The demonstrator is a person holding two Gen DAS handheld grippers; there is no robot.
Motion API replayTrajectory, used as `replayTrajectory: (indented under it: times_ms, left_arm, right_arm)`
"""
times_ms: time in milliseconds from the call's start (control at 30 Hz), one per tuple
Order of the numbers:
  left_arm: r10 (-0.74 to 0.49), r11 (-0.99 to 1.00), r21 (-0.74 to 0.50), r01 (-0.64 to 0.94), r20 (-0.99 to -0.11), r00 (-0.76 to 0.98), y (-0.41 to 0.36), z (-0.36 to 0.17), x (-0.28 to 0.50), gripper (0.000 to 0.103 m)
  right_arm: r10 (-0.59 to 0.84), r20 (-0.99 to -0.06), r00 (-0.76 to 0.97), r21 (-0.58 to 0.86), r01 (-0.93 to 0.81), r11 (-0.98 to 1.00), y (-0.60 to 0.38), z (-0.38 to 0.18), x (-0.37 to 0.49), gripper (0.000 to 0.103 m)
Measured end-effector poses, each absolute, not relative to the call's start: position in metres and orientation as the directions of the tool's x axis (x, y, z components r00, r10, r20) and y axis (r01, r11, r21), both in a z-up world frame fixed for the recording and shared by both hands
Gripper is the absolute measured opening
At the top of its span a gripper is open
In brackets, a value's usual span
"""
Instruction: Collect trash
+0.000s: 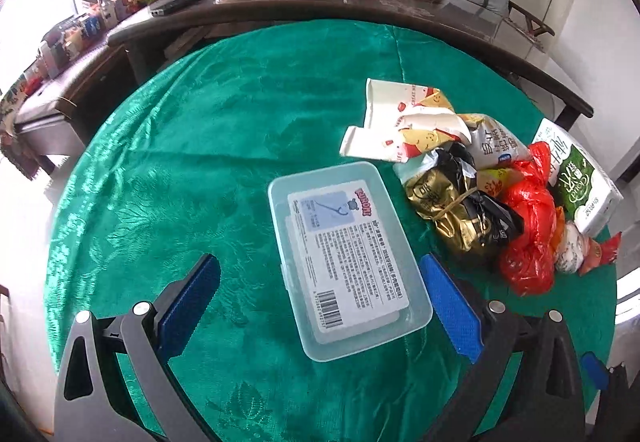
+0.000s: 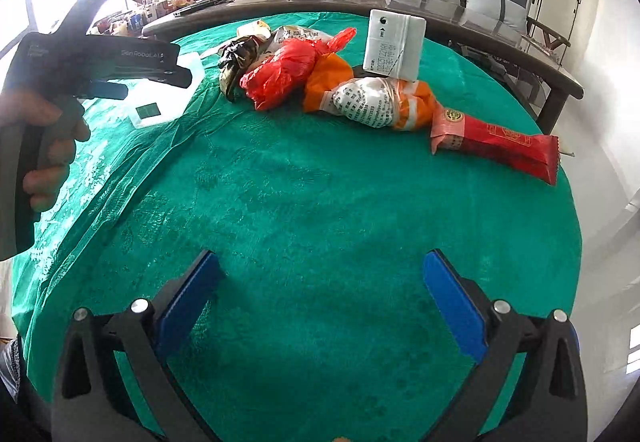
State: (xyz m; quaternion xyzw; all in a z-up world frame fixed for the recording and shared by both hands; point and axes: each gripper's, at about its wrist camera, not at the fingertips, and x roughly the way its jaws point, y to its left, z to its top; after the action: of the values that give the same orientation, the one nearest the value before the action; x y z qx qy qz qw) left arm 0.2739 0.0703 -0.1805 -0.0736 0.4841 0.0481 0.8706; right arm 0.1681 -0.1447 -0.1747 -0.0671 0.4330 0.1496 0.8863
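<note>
The left gripper [image 1: 320,306] is held over the green tablecloth [image 1: 200,145] with its blue fingers [image 1: 188,306] spread wide and nothing clamped. A clear plastic box [image 1: 348,258] with a printed label is seen lying flat between and just ahead of the fingertips, touched by neither pad. The trash pile is found ahead and to the right of the right finger: a white paper wrapper [image 1: 392,117], a gold and black bag [image 1: 452,209], a red plastic bag [image 1: 528,222] and a green and white carton [image 1: 576,181], all bunched together.

The right gripper [image 2: 320,306] is also kept wide open, with only bare cloth between its fingers [image 2: 452,310]. A red snack wrapper [image 2: 500,145] is spotted well ahead to the right.
</note>
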Motion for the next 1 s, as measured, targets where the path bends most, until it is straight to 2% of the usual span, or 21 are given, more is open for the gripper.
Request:
replayTrajectory:
  times_ms: [200, 233, 367, 467, 700, 833, 867, 900, 1000]
  left_arm:
    - [-0.020, 0.985, -0.108, -0.136, -0.847, 0.531, 0.066, -0.191, 0.281, 0.097]
    - [-0.023, 0.986, -0.107, -0.125, -0.842, 0.538, 0.065, -0.191, 0.280, 0.095]
    - [-0.044, 0.992, -0.101, -0.073, -0.832, 0.553, 0.061, -0.188, 0.275, 0.076]
    - [-0.050, 0.995, -0.092, -0.047, -0.823, 0.566, 0.059, -0.187, 0.269, 0.073]
    - [-0.106, 0.994, -0.101, 0.041, -0.816, 0.569, 0.058, -0.184, 0.246, 0.072]
    - [-0.125, 0.992, -0.090, 0.089, -0.811, 0.572, 0.057, -0.187, 0.236, 0.073]
    - [-0.122, 0.992, -0.085, 0.091, -0.812, 0.571, 0.057, -0.189, 0.235, 0.075]
    - [-0.119, 0.993, -0.083, 0.089, -0.814, 0.569, 0.057, -0.192, 0.235, 0.084]
    - [-0.108, 0.994, -0.073, 0.084, -0.804, 0.585, 0.057, -0.195, 0.233, 0.091]
  right_arm:
    - [0.215, -0.786, 0.580, 0.031, -0.310, 0.950, -0.148, -0.175, 0.169, 0.098]
    - [0.216, -0.786, 0.580, 0.033, -0.309, 0.950, -0.148, -0.175, 0.169, 0.098]
    - [0.217, -0.786, 0.579, 0.035, -0.308, 0.951, -0.147, -0.175, 0.169, 0.098]
    - [0.217, -0.786, 0.579, 0.035, -0.309, 0.950, -0.147, -0.175, 0.170, 0.098]
    - [0.245, -0.774, 0.584, 0.078, -0.296, 0.952, -0.155, -0.173, 0.170, 0.098]
    - [0.254, -0.761, 0.597, 0.167, -0.198, 0.966, -0.178, -0.169, 0.177, 0.098]
    - [0.240, -0.759, 0.605, 0.174, -0.167, 0.971, -0.185, -0.168, 0.179, 0.098]
    - [0.221, -0.757, 0.615, 0.177, -0.132, 0.975, -0.192, -0.166, 0.183, 0.098]
    - [0.174, -0.763, 0.622, 0.218, -0.006, 0.976, -0.215, -0.160, 0.198, 0.098]
